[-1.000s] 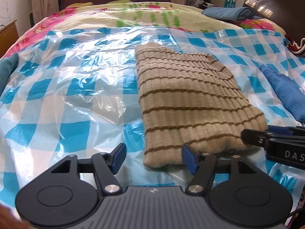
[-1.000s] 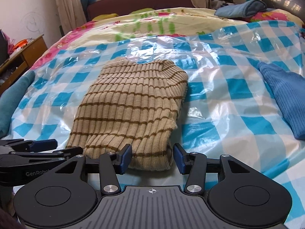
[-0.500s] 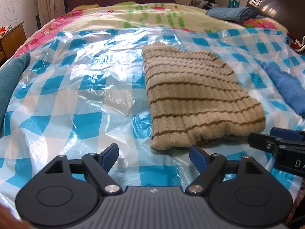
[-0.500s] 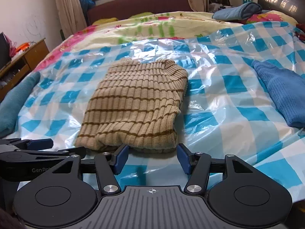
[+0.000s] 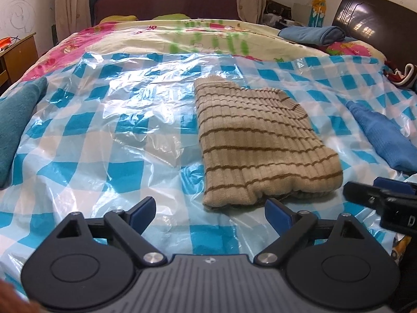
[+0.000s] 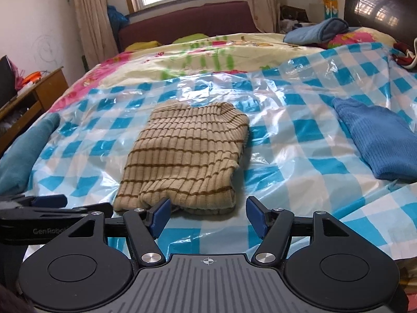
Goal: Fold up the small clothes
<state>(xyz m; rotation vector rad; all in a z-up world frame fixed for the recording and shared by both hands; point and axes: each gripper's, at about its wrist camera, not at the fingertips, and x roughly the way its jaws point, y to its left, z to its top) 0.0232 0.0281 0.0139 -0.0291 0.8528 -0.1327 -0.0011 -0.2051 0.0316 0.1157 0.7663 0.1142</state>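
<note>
Beige ribbed knit with thin brown stripes: a folded sweater (image 5: 263,154), lying flat on the sheet (image 5: 104,140), blue-and-white checked plastic. Just ahead of both grippers, touching neither. Long axis running away from the grippers toward the headboard; stripes across it. Folded bulky edge nearest the fingers, narrower ribbed end farthest off. In the left view, sits ahead and right of the left gripper (image 5: 210,210); in the right view (image 6: 182,156), ahead and slightly left of the right gripper (image 6: 207,216).

Left gripper released, blue pads (image 5: 142,210) spread wide, nothing between them. Right gripper likewise released, pads (image 6: 159,214) apart and empty, near edge of the sweater just beyond the left pad.

Layers under the near fold hidden; whether sleeves are tucked inside cannot be told. Right gripper (image 5: 378,198) cut off at the right edge of the left view; left gripper (image 6: 52,208) likewise cut off at the left of the right view. Blue garment (image 6: 375,140) off to the right, partly cropped. Teal cloth (image 5: 15,120) to the left, mostly out of frame.
</note>
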